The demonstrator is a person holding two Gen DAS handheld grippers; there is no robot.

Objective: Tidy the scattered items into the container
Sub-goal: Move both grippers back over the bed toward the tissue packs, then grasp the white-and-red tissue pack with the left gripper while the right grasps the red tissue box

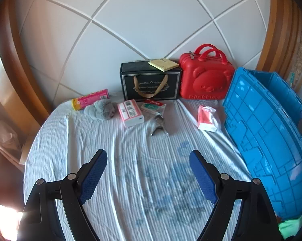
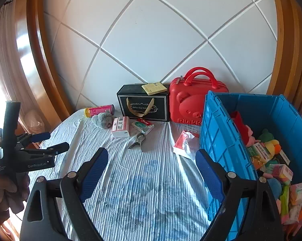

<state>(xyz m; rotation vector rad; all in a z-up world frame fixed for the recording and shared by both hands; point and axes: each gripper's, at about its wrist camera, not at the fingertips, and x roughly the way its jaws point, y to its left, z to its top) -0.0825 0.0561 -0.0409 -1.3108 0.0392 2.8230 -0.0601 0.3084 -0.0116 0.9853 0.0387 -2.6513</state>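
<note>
A blue crate [image 2: 217, 138] stands on the right of the bed, holding several toys and packets; it also shows in the left wrist view [image 1: 257, 124]. Scattered on the sheet lie a pink can [image 1: 90, 99], a grey plush [image 1: 102, 109], a pink-white box [image 1: 131, 112], a green packet [image 1: 153, 106], a metal clip [image 1: 158, 125] and a red-white tissue pack [image 1: 207, 118]. The same items show in the right wrist view: can [image 2: 99, 110], box [image 2: 120, 127], clip [image 2: 138, 140], tissue pack [image 2: 185, 143]. My left gripper [image 1: 148, 160] is open and empty. My right gripper [image 2: 152, 159] is open and empty.
A black gift box [image 1: 151, 82] with a yellow pad [image 1: 163, 64] on top and a red bear case [image 1: 206, 78] stand against the white padded headboard. The left gripper also shows at the bed's left edge in the right wrist view [image 2: 44, 142]. Wooden frame on both sides.
</note>
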